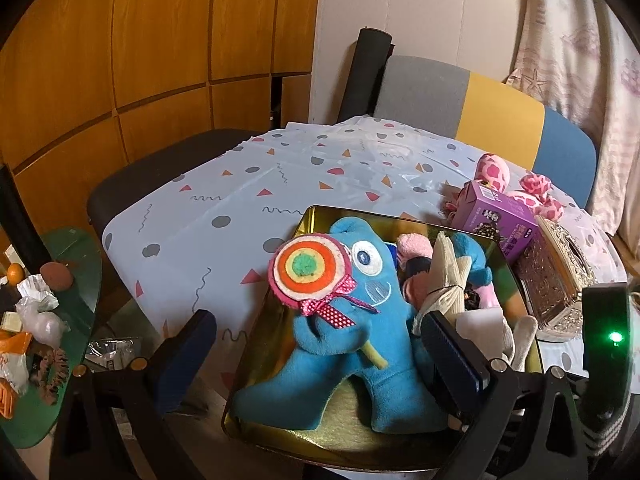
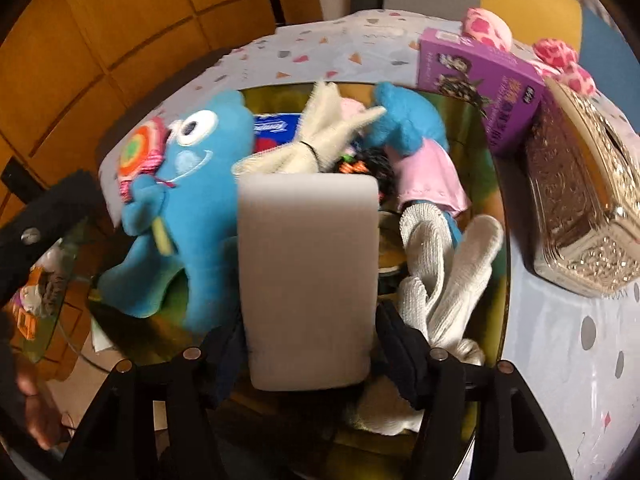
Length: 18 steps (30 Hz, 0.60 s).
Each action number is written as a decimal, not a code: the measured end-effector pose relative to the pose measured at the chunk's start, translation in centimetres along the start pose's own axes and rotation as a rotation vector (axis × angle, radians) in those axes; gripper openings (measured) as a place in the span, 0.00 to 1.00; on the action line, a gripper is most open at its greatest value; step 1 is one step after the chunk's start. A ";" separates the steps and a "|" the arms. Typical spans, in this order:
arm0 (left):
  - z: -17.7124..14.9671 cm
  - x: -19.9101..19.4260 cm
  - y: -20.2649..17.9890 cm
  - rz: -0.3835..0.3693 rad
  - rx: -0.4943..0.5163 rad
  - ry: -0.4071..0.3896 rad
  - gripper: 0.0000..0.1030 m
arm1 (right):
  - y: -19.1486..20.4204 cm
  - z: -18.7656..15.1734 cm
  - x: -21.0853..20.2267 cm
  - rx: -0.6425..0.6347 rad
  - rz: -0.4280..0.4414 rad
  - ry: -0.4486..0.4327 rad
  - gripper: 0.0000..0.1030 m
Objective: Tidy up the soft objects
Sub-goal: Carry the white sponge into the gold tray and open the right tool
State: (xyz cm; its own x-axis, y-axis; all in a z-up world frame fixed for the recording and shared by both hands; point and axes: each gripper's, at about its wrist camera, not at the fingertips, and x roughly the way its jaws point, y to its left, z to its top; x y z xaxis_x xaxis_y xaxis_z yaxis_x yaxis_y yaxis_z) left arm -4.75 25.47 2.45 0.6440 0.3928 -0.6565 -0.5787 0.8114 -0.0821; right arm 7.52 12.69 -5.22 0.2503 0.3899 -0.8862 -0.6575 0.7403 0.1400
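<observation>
Gripping anything right now?
Yes. Your right claw (image 2: 310,328) is grasping a white sponge (image 2: 308,272). Its pads sit against both long sides, and the block stands upright over a gold tray (image 1: 320,436).

And the other claw?
Your left claw (image 1: 320,360) is spread wide and holds nothing. It hangs over the near end of the same tray.

Where are the soft things?
Most are in the tray, which sits on a table (image 1: 208,208) under a patterned cloth. A blue stuffed toy (image 1: 372,292) clutching a felt lollipop lies just left of the sponge, and white knitted gloves (image 2: 440,280) lie just right of it. More plush is heaped behind, too tangled to sort out. Beside the tray's right edge rest a purple box (image 1: 496,224) and an ornate metallic tissue box (image 2: 580,200).
</observation>
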 end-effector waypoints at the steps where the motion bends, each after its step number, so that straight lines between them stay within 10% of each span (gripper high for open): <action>1: 0.0 0.0 0.0 -0.002 0.002 0.000 1.00 | -0.1 0.0 -0.1 0.003 0.004 -0.006 0.62; 18: -0.8 -1.3 -2.0 -0.028 0.037 -0.012 1.00 | -1.8 -2.1 -5.9 0.048 -0.036 -0.199 0.69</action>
State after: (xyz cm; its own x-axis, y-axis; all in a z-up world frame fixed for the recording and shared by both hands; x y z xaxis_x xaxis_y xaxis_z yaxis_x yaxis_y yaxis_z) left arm -4.85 22.98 2.87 0.6661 0.3745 -0.6450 -0.5414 0.8376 -0.0728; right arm 5.70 7.86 -1.18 0.4114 0.4594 -0.7872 -0.6121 0.7792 0.1348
